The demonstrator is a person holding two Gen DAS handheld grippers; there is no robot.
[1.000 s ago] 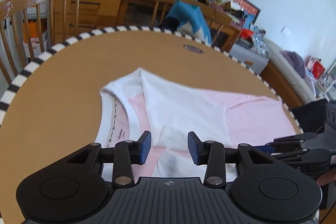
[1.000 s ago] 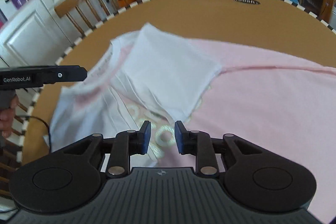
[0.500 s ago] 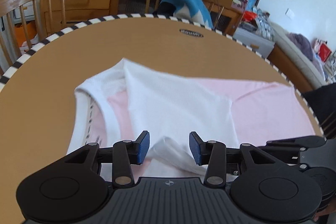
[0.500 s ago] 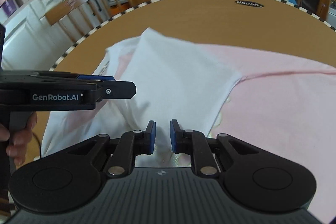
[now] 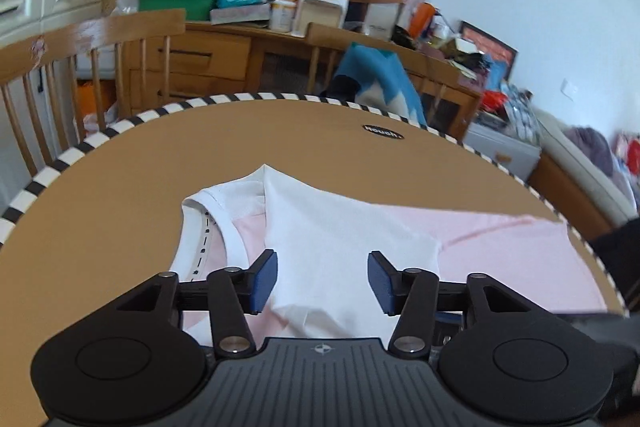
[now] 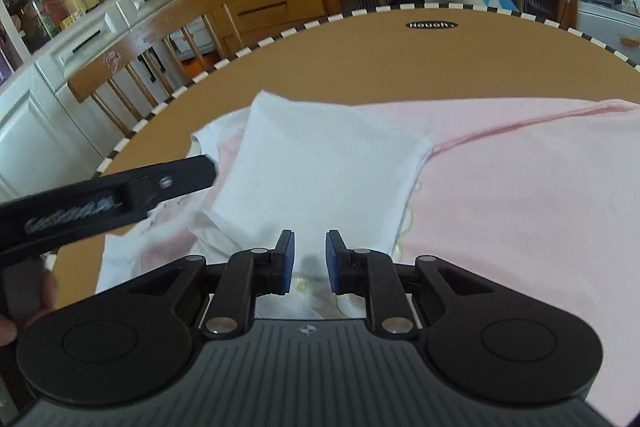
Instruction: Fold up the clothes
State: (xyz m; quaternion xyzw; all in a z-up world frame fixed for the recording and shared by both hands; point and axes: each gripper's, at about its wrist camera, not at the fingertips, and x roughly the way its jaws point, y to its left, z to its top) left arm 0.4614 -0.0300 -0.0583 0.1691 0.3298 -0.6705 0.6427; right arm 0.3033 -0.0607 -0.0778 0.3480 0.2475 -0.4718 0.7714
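wrist views, low, perhaps sharing shirt point(image 5: 344, 247)

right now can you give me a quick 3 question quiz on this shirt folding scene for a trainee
1. True or false: the white sleeve lies folded over the pink T-shirt.
2. Which tool has its pads wider apart: A) the left tool or B) the right tool?
3. Fill in: the round table has a black and white ____ rim.

Key:
1. True. The sleeve sits on top of the shirt's pink body.
2. A. The left tool is wide open above the sleeve; the right tool shows a narrower gap and grips nothing.
3. Striped.
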